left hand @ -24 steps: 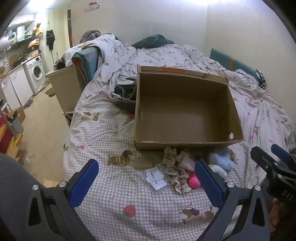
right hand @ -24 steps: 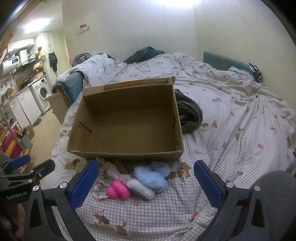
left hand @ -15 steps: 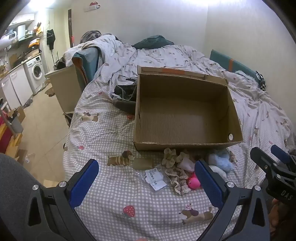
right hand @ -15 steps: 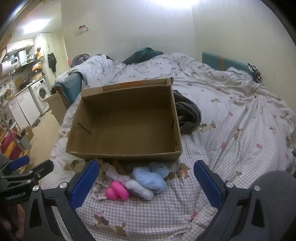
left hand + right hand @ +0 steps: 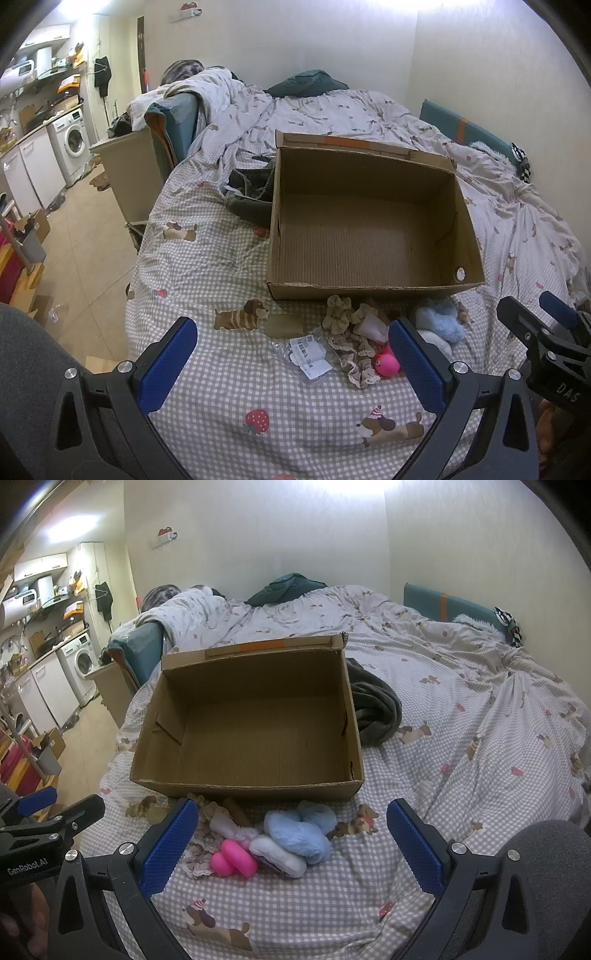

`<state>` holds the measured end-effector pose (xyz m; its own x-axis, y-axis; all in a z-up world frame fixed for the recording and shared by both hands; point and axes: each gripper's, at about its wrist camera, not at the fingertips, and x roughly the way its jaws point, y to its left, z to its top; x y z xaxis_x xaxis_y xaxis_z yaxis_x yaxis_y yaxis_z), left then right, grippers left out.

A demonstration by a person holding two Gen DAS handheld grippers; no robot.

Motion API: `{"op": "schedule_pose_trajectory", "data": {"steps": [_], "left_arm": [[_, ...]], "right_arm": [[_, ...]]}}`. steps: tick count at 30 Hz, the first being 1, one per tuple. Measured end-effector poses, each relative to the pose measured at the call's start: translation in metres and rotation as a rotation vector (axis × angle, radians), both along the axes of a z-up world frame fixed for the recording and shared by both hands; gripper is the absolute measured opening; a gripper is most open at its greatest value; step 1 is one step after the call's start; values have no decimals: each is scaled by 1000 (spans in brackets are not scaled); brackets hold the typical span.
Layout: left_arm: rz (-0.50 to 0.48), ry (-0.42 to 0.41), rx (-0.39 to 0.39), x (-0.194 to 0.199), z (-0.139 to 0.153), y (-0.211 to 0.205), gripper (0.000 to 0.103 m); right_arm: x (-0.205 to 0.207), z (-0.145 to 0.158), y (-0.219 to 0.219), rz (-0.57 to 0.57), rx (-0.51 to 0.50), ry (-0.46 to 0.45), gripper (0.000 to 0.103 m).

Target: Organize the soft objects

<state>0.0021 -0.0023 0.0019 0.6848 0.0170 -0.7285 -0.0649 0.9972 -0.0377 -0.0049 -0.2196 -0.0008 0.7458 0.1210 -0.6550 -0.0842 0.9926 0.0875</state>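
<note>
While both tools, left tool (image 5: 291,354) and right tool (image 5: 291,830), hover spread and empty: approach step. Fluffy blue plush (image 5: 299,834) beside pink rubber toy (image 5: 234,858) on checked bed (image 5: 461,775), before empty brown cardboard box (image 5: 251,786); next likely needs pinching the plush.

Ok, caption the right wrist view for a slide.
Open right gripper above pink toy and blue plush, before an empty cardboard box.

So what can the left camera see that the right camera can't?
Only the left wrist view shows the clear plastic bag with a white label and the little hole in the box wall. Only the right wrist view shows the whole blue fluffy toy and the dark blanket spread beside the box. Both show the empty cardboard box, the pink toy, the frilly cloth and the checked bedsheet. Both the left gripper and right gripper are open, holding nothing.
</note>
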Motion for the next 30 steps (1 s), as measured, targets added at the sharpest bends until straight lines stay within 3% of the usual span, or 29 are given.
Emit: {"op": "schedule_pose_trajectory", "data": {"steps": [30], "left_arm": [[3,-8,-8,0,1,0,103]], "right_arm": [[0,0,0,2,0,0,103]]}}
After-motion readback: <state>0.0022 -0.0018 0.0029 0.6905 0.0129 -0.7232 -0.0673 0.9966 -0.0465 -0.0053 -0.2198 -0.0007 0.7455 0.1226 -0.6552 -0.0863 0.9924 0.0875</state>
